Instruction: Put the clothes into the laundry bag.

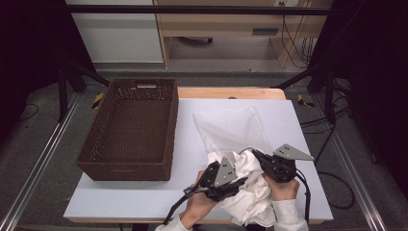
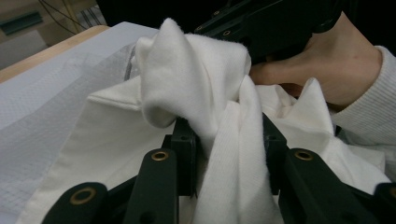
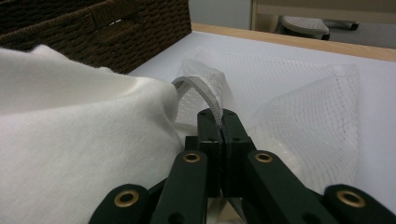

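Cloth (image 2: 196, 84) white, bunched, pinched in left tool (image 2: 224, 140); mesh bag (image 3: 299, 107) translucent.

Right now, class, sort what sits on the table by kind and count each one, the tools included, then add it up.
Brown woven basket: 1
White cloth: 1
Mesh bag: 1
Handheld grippers, left gripper and right gripper: 2
Total: 5
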{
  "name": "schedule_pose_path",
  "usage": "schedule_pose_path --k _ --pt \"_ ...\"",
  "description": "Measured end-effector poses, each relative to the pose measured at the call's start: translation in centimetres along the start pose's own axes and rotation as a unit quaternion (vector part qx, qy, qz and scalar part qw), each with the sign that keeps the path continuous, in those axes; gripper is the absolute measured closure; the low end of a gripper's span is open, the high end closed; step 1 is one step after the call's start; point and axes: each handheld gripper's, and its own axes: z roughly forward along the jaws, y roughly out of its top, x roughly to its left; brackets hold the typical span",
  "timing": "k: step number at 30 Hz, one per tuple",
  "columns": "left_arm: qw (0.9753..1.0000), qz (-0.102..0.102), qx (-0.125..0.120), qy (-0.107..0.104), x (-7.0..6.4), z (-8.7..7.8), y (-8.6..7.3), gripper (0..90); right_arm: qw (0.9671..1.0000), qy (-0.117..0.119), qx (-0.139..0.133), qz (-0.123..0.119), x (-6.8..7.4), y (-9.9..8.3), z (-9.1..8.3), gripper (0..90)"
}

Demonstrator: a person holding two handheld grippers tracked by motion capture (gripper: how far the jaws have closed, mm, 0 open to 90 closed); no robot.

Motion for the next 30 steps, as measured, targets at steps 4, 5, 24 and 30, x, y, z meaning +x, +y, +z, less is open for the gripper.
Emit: schedule_pose_path --k 4,5,24,30 --pt "0.9993 -0.026 -0.012 0.026 0.7 -0.4 -0.3 68.5 1.0000 -0.006 -0.001 0.003 -0.1 -0.1 0.0 89.1" --pt "0.9988 -0.032 -0.018 0.032 0.8 -0.6 -0.4 69.0 1.0000 -0.008 0.000 0.005 0.0 0.0 0.0 89.1" --pt "0.9965 -0.065 0.048 0.019 3.2 -1.5 -0.8 52.9 0.9999 -0.014 0.001 -0.001 -0.1 0.2 -0.4 87.9" --pt "0.9995 -0.020 0.022 0.010 1.3 -1.7 0.2 71.3 0.9998 -0.013 0.002 -0.013 0.5 0.5 -0.2 89.1"
